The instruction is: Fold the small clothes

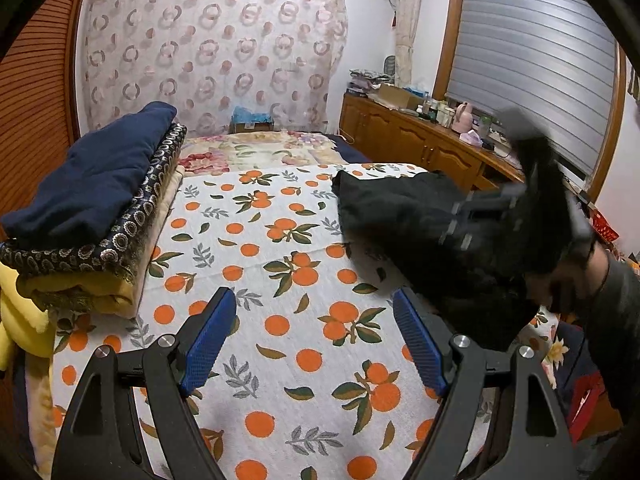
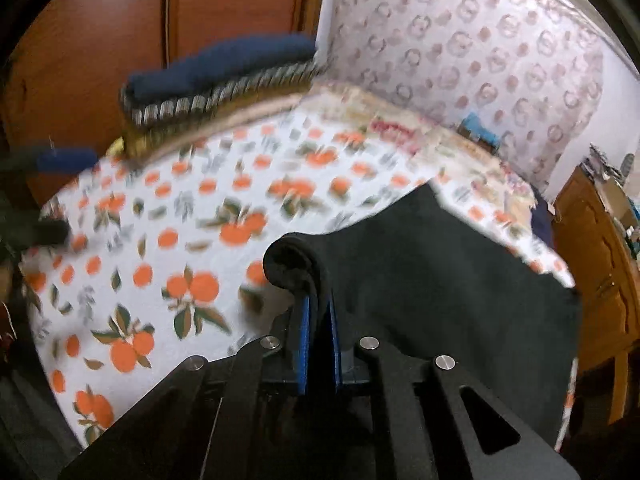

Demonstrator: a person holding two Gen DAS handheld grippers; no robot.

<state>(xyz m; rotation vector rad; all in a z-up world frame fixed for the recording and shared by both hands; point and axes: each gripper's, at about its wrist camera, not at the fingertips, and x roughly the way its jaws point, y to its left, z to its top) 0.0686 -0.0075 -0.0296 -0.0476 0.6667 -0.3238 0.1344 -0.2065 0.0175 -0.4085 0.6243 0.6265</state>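
A black garment (image 1: 404,216) lies on the right side of the orange-print bedsheet (image 1: 280,264). My left gripper (image 1: 314,300) is open and empty above the sheet, left of the garment. My right gripper (image 2: 318,304) is shut on a rolled edge of the black garment (image 2: 440,280), which hangs down and right from its blue pads (image 2: 304,332). In the left wrist view the right gripper (image 1: 516,208) is blurred, lifted over the garment. A blurred blue fingertip of the left gripper (image 2: 66,160) shows at the left edge of the right wrist view.
A stack of folded bedding (image 1: 92,208) with a navy piece on top sits on the bed's left side, also in the right wrist view (image 2: 216,76). A wooden cabinet (image 1: 420,144) with clutter runs along the right. A patterned curtain (image 1: 212,48) hangs behind the bed.
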